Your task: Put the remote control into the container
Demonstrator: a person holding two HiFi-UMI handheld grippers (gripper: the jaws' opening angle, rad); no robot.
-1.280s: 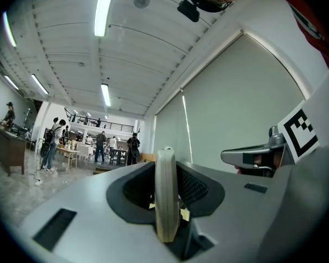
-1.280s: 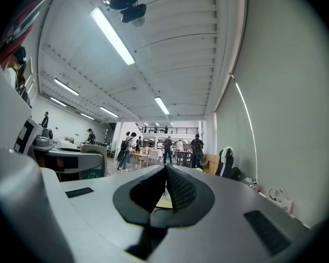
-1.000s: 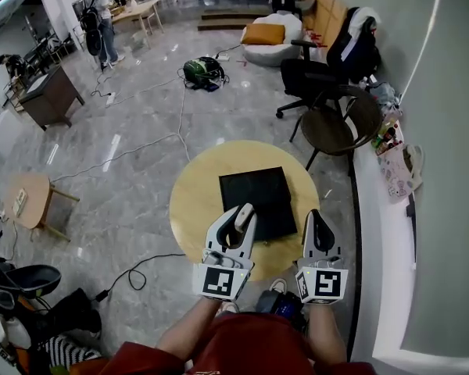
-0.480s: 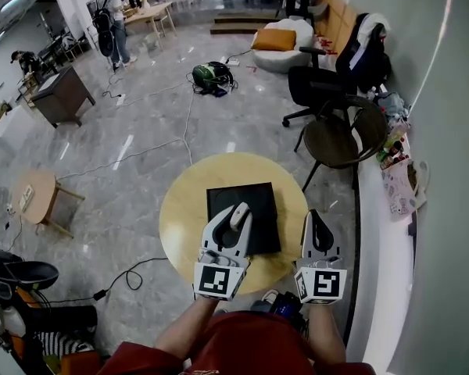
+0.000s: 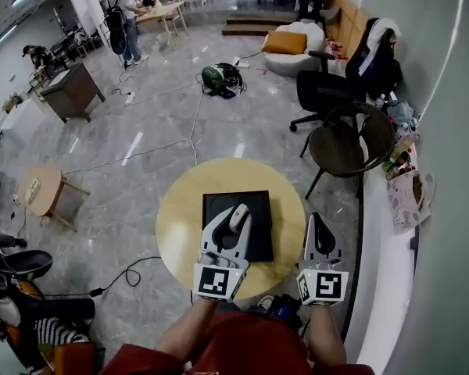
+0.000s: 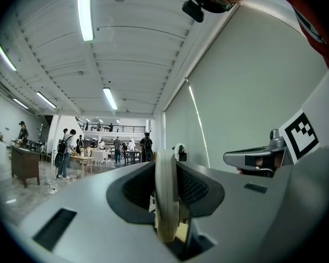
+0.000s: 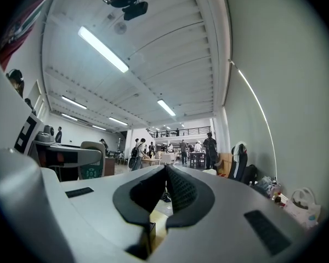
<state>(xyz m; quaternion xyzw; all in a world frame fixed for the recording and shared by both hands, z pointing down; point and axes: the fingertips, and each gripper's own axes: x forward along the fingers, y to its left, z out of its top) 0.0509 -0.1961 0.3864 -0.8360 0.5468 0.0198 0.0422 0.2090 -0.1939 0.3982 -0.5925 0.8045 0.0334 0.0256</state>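
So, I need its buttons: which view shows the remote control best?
Right gripper view: the remote control shows its button face. Left gripper view gives only its edge, in the left gripper; head view, a small pale tip.

Bench (image 5: pixel 180 209) in front of you: round, light wood top, plain yellowish surface. It stands on a grey polished stone floor (image 5: pixel 125 186). One item lies directly on the bench: a black square container (image 5: pixel 259 223), flat, set roughly mid-top, its sides nearly square to your view. Bare wood shows to its left, right and far side. The bench's near edge is partly covered in the head view.
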